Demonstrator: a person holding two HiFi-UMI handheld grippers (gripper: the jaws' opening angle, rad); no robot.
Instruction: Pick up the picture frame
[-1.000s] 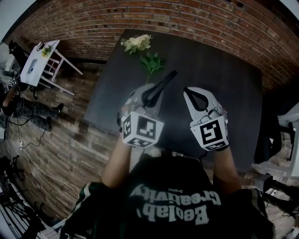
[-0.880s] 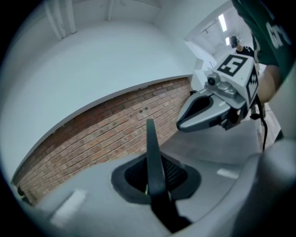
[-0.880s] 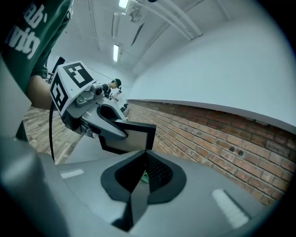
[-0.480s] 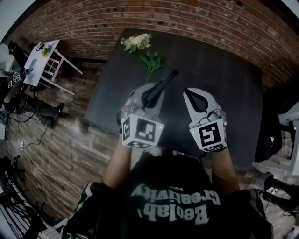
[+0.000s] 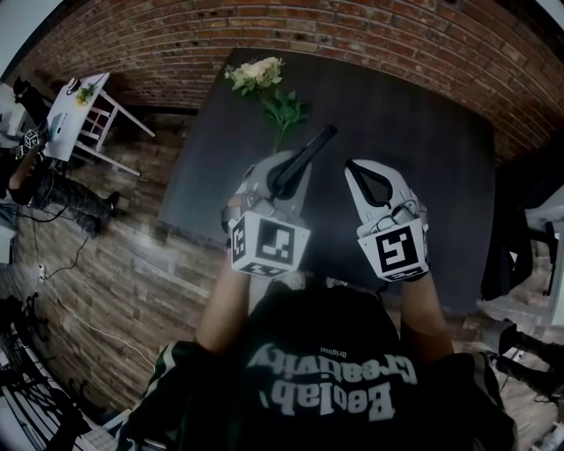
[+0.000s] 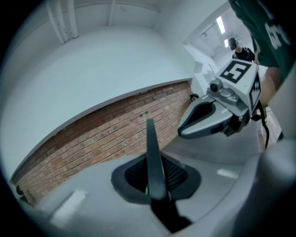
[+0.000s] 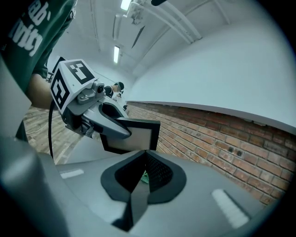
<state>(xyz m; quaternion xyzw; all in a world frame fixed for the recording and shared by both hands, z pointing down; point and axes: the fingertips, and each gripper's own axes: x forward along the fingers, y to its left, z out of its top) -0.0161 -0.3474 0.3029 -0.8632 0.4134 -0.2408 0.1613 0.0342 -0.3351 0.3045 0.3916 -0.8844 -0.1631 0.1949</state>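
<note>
The picture frame (image 5: pixel 306 156) is black with a pale insert and is lifted above the dark table (image 5: pixel 414 114). My left gripper (image 5: pixel 284 173) is shut on it. In the left gripper view the picture frame (image 6: pixel 154 159) stands edge-on between the pads. In the right gripper view the picture frame (image 7: pixel 137 134) shows its face, held by the left gripper (image 7: pixel 112 125). My right gripper (image 5: pixel 359 171) hovers beside it on the right, shut with nothing held. In its own view the right gripper (image 7: pixel 144 153) has its jaws meeting.
A white flower (image 5: pixel 256 73) with a green leafy stem (image 5: pixel 284 110) lies on the table's far left part. A brick wall (image 5: pixel 352 26) runs behind the table. A small white table (image 5: pixel 75 114) and a seated person (image 5: pixel 40 189) are at the far left.
</note>
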